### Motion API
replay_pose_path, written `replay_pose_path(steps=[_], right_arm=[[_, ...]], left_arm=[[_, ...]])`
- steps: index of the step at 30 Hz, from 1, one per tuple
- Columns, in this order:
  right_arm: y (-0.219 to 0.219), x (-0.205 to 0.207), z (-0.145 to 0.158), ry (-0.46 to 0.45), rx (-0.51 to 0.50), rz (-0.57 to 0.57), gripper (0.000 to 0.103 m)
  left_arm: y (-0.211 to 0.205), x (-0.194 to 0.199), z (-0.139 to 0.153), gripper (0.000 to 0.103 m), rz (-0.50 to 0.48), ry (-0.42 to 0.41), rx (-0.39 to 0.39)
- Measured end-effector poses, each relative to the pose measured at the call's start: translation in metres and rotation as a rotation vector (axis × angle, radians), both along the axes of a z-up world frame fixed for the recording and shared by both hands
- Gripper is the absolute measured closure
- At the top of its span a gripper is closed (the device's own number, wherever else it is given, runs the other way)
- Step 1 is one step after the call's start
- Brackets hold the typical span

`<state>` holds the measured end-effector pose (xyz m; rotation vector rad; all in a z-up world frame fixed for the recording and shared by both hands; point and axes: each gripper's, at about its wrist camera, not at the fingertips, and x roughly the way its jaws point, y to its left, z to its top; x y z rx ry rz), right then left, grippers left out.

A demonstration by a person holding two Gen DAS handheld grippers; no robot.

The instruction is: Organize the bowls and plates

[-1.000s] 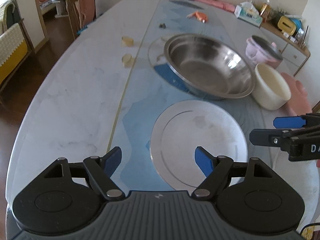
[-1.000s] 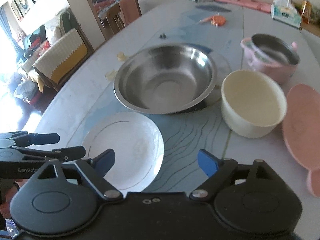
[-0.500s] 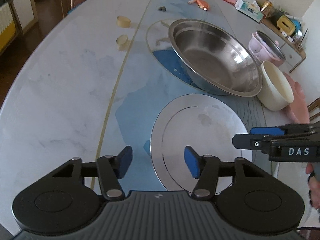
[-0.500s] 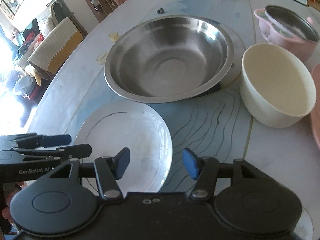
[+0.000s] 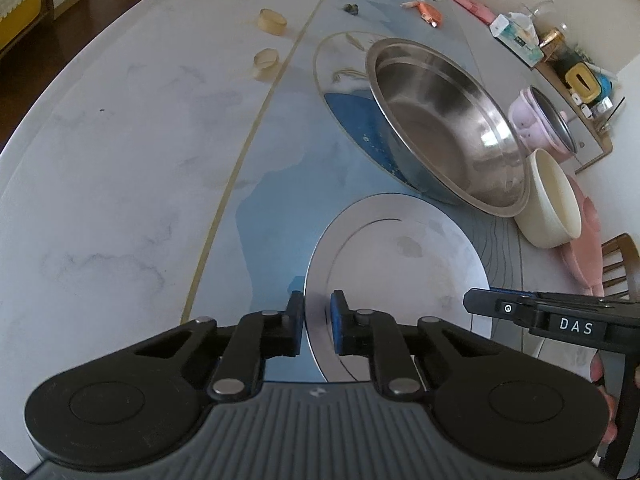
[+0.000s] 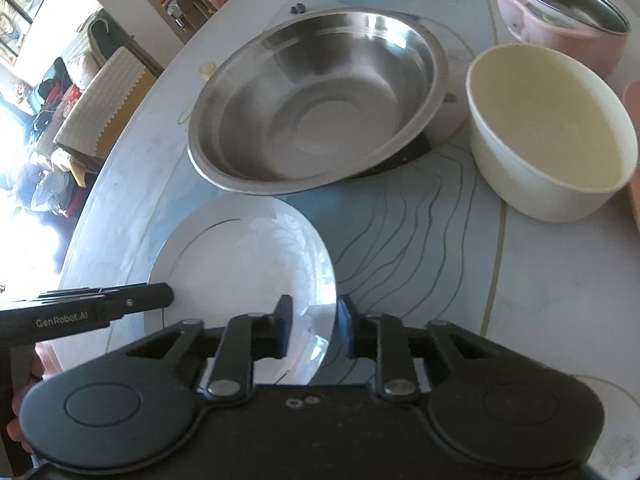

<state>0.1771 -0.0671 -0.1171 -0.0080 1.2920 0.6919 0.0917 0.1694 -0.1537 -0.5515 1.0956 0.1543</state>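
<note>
I had the big oval marble-patterned table [image 5: 120, 168] under both cameras, and on it the largest vessel was the wide stainless-steel mixing bowl [image 6: 320, 100], empty and resting partly on a clear round glass disc [image 5: 340, 60]. Beside it to the right stood the cream round ceramic bowl [image 6: 548, 132], also empty, with the pink enamel pot [image 6: 560, 20] behind it; I could not see into the pot well enough to say what it held. The flat white round plate [image 5: 400, 256] lay bare at the near edge, just in front of the steel bowl. Both tools had just been closing, and each now had the plate's rim between its pads: the left tool [image 5: 317, 322] pinched the plate's left edge, and the right tool [image 6: 312, 326] pinched its right edge, one pad over the plate and one outside it. The plate looked as if it sat flat on the table. I judged that with both grips made, the plate was ready to be lifted and stacked or moved; a lopsided lift could tip it against the steel bowl.
</note>
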Motion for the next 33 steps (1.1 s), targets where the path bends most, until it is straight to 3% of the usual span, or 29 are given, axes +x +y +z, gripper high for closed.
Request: replay_pose_path(steps=[1,17,33], right_arm=[[-0.002,0.000,0.000,-0.002,-0.003,-0.007,0.090],[-0.005,-0.010,0.009,0.012,0.002,-0.067,0.092],[-0.039,-0.030,0.043,0.027,0.040,-0.145,0.094]], left_arm=[[0.000,0.000,0.000,0.091,0.004,-0.003,-0.002],[-0.007,-0.011,0.011,0.091,0.011,-0.020,0.032],[-0.038,-0.034,0.048,0.091,-0.017,-0.032,0.018]])
